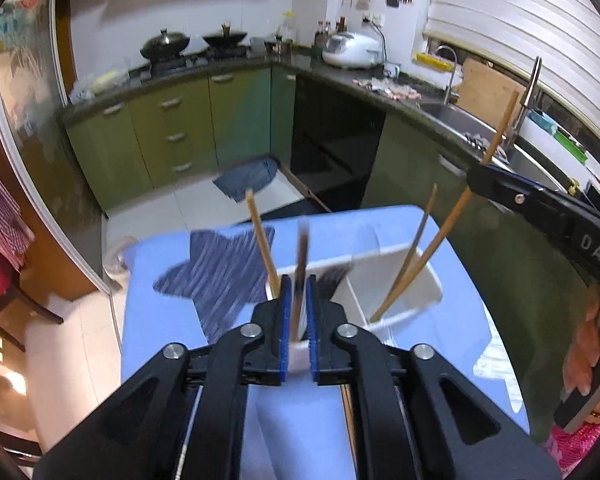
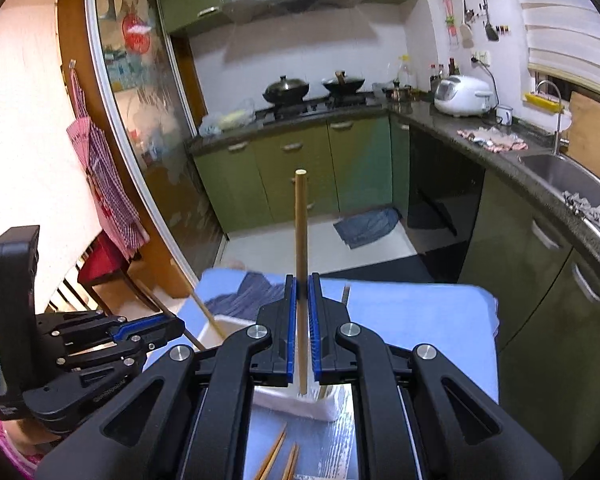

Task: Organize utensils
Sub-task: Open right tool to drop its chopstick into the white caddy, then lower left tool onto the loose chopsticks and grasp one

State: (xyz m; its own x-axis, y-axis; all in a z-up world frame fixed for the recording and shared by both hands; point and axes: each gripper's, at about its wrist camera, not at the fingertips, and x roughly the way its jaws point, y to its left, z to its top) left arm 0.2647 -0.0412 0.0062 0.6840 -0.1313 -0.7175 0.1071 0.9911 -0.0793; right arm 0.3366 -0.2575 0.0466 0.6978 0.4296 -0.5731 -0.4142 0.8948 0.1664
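The right hand-held gripper (image 2: 301, 280) pinches a bamboo chopstick (image 2: 301, 232) upright, ready to drop into the white holder (image 1: 396, 280) on the worktop (image 1: 452, 320). The left hand-held gripper (image 1: 299, 284), nearly closed, brackets a dark utensil (image 1: 300, 272) standing inside.

Counted: 2 hand-held grippers (image 1: 299, 300), 1 white holder (image 1: 396, 280), 2 woks (image 2: 286, 89), 1 rice cooker (image 2: 462, 95).

Pale wooden chopsticks (image 1: 408, 264), glossy white plastic organizer (image 1: 396, 288), matt blue tablecloth (image 1: 160, 320), glossy green cabinets (image 1: 236, 120).
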